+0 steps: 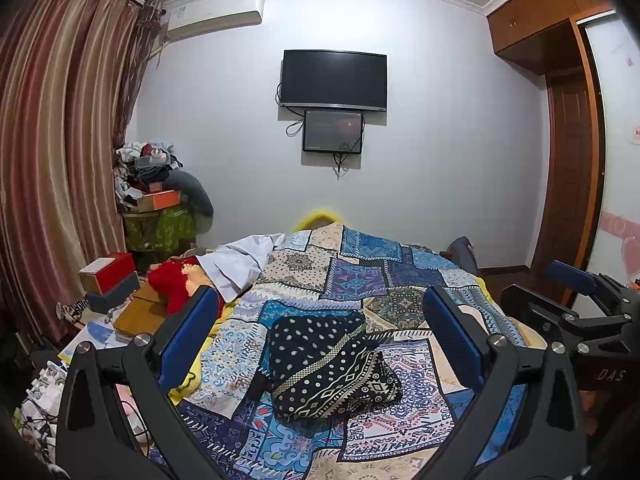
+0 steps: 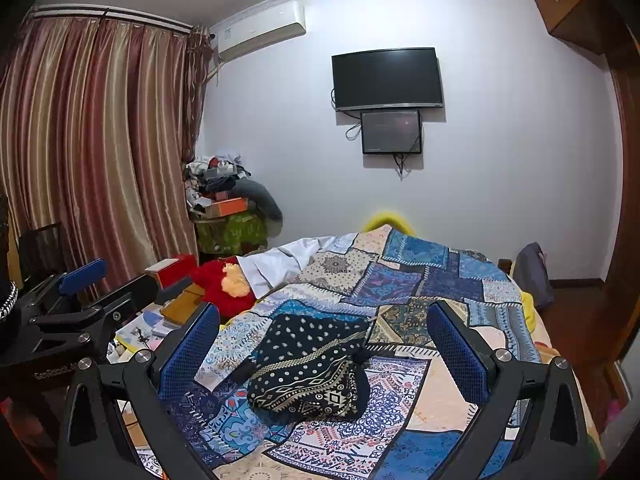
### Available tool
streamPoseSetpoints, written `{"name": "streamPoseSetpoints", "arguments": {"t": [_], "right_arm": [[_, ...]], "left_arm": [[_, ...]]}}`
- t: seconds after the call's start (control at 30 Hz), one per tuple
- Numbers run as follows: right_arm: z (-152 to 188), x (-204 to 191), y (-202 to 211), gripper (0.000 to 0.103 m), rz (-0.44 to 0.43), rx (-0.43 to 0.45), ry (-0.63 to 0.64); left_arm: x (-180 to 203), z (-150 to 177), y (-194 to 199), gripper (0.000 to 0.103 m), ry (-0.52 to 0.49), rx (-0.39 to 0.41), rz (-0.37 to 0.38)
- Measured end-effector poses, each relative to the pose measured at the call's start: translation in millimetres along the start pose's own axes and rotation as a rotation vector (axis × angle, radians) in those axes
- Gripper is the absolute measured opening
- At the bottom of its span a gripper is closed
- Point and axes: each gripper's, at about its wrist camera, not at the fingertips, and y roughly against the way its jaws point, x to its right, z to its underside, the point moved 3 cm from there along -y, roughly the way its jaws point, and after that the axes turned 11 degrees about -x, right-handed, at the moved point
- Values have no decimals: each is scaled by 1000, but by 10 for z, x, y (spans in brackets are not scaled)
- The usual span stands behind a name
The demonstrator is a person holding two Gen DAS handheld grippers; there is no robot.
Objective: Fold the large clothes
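Garment (image 1: 328, 368), black with white dots and cream geometric bands, lies as a compact folded bundle on the bed (image 1: 400, 280), on top of the blue patchwork cover, roughly midway across it and toward the near end. By its small, layered shape the folding appears complete or nearly so; the step in hand reads as release and check. A next move, if any, would call for squaring the loose upper edge, or for lifting the bundle from both sides to set it aside.

Left hand-held gripper (image 1: 320, 344): jaws wide apart, empty, blue pads flanking the bundle in its own view without touching it, held above the cover and aimed forward along the bed.

Right hand-held gripper (image 2: 324, 354): likewise spread wide and empty, raised clear of the cloth, level with its partner; each appears at the edge of the other's view, so the two sit side by side, near one another.

Background: red plush toy (image 2: 226, 284) and white cloth (image 2: 280, 264) at the bed's left edge, well apart from the garment.
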Motion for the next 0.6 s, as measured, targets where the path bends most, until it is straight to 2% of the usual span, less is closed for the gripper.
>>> {"name": "streamPoseSetpoints", "arguments": {"t": [0.3, 0.6], "right_arm": [[-17, -14, 16, 103, 1, 7, -2], [-61, -67, 29, 103, 14, 15, -27]], "left_arm": [[-40, -1, -13, 103, 4, -17, 57], [-54, 4, -8, 103, 0, -16, 68]]}}
